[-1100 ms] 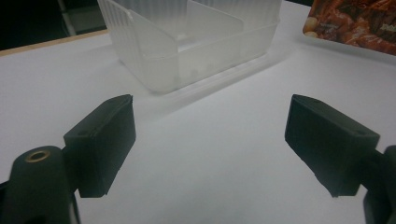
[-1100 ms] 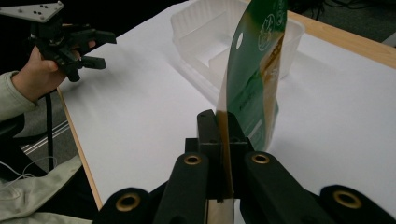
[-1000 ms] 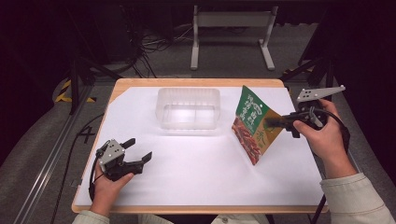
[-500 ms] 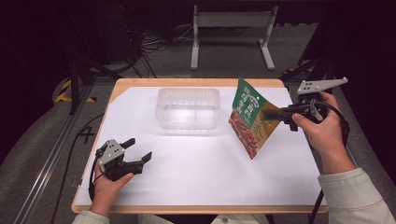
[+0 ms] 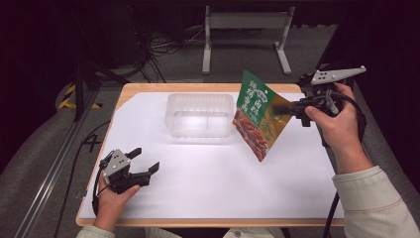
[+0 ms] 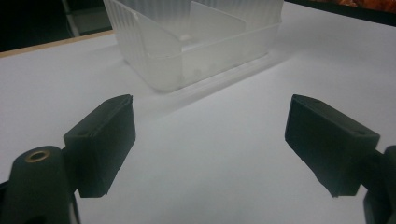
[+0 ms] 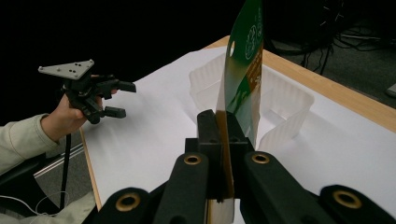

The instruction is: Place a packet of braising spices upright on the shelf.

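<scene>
- My left gripper [image 5: 142,165] sits low at the near-left of the table [image 5: 208,198], held in the left hand [image 5: 111,196]. Jaws spread wide, nothing between them, just white surface in the left gripper view.
- It also shows at the far left of the right gripper view, grey plate on top, jaws apart.
- Clear plastic container [image 5: 200,115] sits mid-table toward the far edge, well apart from the left gripper. I see a divider wall inside it in the left gripper view; looks empty as far as I can tell.
- Green snack pouch [image 5: 257,116] hangs in the air just right of the container, tilted, lower corner pointing down at the table, not touching it. Its left edge overlaps the container's right end from above.
- My right gripper [image 5: 278,109] is at the far-right, lifted off the table, in the right hand [image 5: 337,121]. Jaws clamped on the pouch's edge; right gripper view shows the pouch edge-on, pinched between both jaws.
</scene>
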`<state>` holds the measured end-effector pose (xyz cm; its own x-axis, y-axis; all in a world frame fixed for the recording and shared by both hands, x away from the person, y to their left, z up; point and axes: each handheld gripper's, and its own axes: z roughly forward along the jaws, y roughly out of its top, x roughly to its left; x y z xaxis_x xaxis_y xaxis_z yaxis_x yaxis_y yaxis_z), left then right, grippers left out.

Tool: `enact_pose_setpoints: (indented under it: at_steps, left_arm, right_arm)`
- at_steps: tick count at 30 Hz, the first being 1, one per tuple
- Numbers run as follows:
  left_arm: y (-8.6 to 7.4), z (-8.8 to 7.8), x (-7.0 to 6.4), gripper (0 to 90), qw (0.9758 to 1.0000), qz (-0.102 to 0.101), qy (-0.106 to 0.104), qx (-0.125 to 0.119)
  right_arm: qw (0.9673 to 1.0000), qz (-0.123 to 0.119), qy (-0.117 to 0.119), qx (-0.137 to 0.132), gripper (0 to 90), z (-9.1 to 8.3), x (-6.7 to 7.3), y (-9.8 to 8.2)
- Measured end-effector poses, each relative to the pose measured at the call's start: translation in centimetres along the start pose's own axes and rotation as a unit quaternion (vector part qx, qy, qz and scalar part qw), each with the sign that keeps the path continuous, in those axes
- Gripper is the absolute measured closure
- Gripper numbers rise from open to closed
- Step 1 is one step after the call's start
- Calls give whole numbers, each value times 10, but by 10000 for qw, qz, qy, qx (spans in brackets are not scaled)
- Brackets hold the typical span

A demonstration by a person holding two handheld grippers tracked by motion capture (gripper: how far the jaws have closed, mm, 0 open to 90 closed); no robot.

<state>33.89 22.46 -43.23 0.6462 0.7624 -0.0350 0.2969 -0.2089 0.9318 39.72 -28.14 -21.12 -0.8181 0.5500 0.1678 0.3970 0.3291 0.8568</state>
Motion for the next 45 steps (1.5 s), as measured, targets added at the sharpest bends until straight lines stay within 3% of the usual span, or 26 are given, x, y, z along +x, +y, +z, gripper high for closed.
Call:
enact_pose_setpoints:
  at_steps: [25,41,45]
  left_arm:
    - [0,0,1,169,10000,4,-17,-61]
    - [1,3,1,169,10000,-22,-47,-82]
    - [1,3,2,169,9999,-23,-52,-104]
  right_arm:
    - [9999,-124,-24,-25,900,53,2,65]
    - [9996,28,-12,-264,900,90,-6,88]
    - [9996,-26,-1,-294,900,103,-8,91]
